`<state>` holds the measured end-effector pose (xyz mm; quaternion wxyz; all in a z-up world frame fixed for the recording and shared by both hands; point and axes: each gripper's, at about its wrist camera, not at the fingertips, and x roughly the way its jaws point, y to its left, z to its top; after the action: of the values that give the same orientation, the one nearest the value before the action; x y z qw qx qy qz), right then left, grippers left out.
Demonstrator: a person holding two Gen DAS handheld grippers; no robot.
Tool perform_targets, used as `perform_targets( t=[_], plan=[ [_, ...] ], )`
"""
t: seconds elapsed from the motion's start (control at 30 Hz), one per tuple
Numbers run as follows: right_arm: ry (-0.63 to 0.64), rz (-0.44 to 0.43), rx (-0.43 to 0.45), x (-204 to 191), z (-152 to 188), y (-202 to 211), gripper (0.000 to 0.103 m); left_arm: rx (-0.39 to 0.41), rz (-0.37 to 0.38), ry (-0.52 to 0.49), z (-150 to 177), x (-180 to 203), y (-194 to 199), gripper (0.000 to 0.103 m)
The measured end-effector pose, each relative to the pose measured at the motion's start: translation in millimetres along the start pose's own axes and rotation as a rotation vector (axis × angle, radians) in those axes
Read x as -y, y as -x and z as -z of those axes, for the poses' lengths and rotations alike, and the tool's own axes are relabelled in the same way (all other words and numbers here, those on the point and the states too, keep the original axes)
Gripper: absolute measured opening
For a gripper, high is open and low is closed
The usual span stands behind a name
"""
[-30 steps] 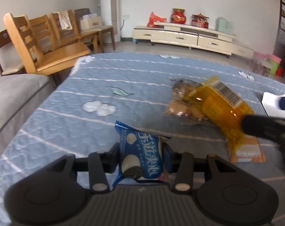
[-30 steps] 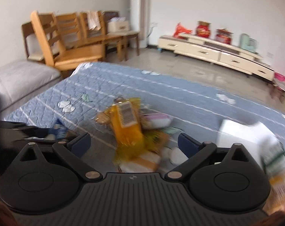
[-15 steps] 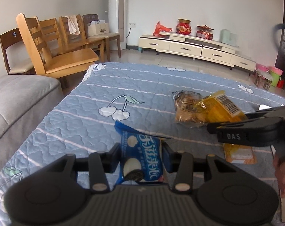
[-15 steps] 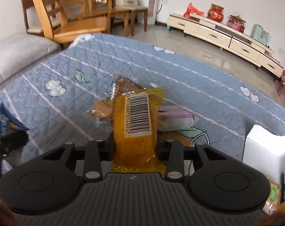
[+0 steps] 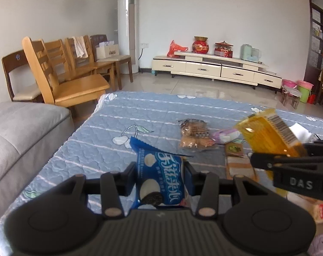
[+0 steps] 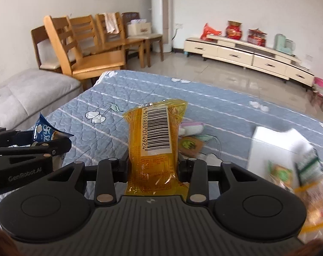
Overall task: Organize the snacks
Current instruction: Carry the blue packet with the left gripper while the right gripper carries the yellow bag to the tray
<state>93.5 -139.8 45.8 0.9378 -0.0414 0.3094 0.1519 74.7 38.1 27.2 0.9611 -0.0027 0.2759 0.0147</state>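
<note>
I have both claws loaded. My left claw (image 5: 160, 177) is clenched on the blue cookie pack (image 5: 160, 181), and my right claw (image 6: 154, 166) is clenched on the yellow pack (image 6: 154, 140); both packs are lifted clear of the quilted tabletop (image 5: 140, 111). The white box (image 6: 276, 147) at the right already holds a few packets, so I judge some sorting is done. Still lying loose on the quilt are the clear bag of biscuits (image 5: 194, 133), a pale purple pack (image 5: 224, 134), a small green-label pack (image 5: 234, 149) and an orange-striped one (image 5: 239, 166). Those remain, plus dropping off my two.
</note>
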Motion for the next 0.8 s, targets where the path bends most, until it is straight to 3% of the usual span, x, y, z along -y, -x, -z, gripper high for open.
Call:
perform_targets(
  t=[0.8],
  plan=[
    [-0.120,0.186,0.042,41.2,63.1,114.8,0.046,0.054,0.057,-0.029,11.1,20.0,61.8,0.044]
  ],
)
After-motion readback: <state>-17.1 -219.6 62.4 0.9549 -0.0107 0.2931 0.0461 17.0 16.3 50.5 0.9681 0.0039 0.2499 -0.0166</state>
